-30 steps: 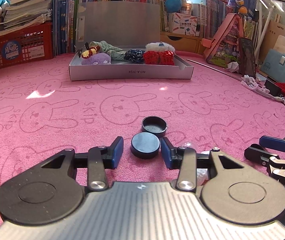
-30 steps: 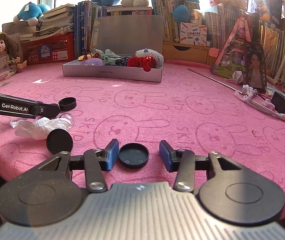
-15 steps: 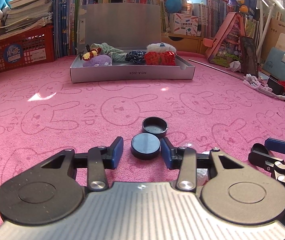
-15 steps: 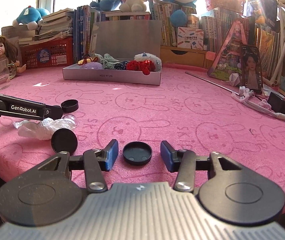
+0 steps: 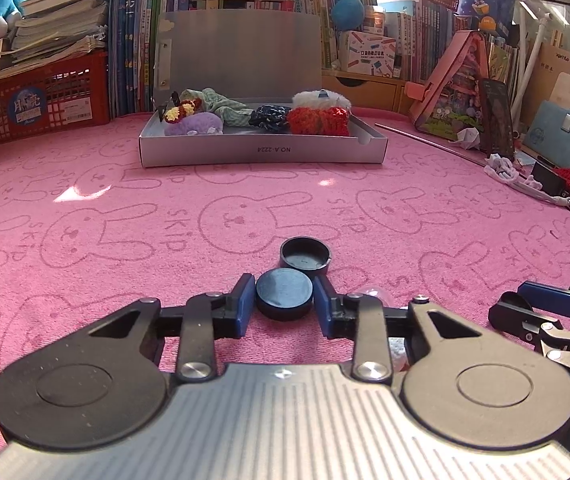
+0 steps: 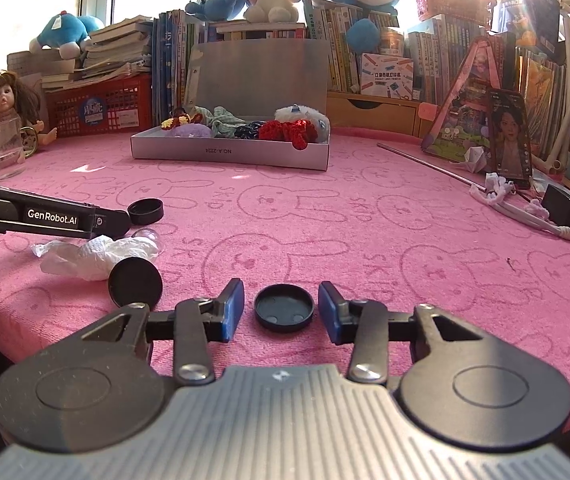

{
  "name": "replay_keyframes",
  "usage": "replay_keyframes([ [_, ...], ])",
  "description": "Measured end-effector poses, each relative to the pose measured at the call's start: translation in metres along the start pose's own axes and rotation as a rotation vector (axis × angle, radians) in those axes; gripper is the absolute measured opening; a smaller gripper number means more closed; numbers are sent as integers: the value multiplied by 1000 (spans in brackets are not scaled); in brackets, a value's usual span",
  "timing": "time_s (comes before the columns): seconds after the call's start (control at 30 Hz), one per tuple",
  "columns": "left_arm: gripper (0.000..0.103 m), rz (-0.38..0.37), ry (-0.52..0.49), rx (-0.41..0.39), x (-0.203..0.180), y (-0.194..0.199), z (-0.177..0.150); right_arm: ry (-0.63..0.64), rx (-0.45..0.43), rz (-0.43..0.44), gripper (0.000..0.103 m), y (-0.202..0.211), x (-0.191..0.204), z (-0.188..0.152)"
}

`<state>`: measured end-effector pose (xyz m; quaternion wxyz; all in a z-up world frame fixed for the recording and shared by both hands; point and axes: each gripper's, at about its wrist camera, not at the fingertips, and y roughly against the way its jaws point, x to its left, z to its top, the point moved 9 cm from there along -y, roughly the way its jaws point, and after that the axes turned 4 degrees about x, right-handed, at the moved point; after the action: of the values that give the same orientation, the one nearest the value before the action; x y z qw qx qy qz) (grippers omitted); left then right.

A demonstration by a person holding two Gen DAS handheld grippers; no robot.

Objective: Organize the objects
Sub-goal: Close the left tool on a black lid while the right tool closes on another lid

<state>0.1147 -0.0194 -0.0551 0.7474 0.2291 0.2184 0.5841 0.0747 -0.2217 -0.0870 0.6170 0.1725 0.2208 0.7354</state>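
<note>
Left gripper [image 5: 283,300]: pads closed against solid black cap [image 5: 283,293], apparently clamped. Open cap [image 5: 305,256] just beyond it. Right gripper [image 6: 281,310]: spread apart, straddling upturned lid [image 6: 283,307] near front edge of pink mat [image 6: 365,232], gaps both sides. Grey box [image 6: 229,152] toward back edge.

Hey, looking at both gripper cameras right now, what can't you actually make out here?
- Left wrist view: clear round object mostly hidden behind the left gripper.
- Left wrist view: right gripper cut off by the frame edge.
- Right wrist view: label on the red crate too small to read.
</note>
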Motion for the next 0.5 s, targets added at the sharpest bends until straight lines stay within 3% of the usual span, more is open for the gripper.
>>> replay_keyframes([
  [0.1,37,-4,5,-2,-1,1,1,-11,2,0,37,0,-1,1],
  [0.5,37,-17,7,-22,-2,7,13,-26,-18,8,37,-3,-2,17],
])
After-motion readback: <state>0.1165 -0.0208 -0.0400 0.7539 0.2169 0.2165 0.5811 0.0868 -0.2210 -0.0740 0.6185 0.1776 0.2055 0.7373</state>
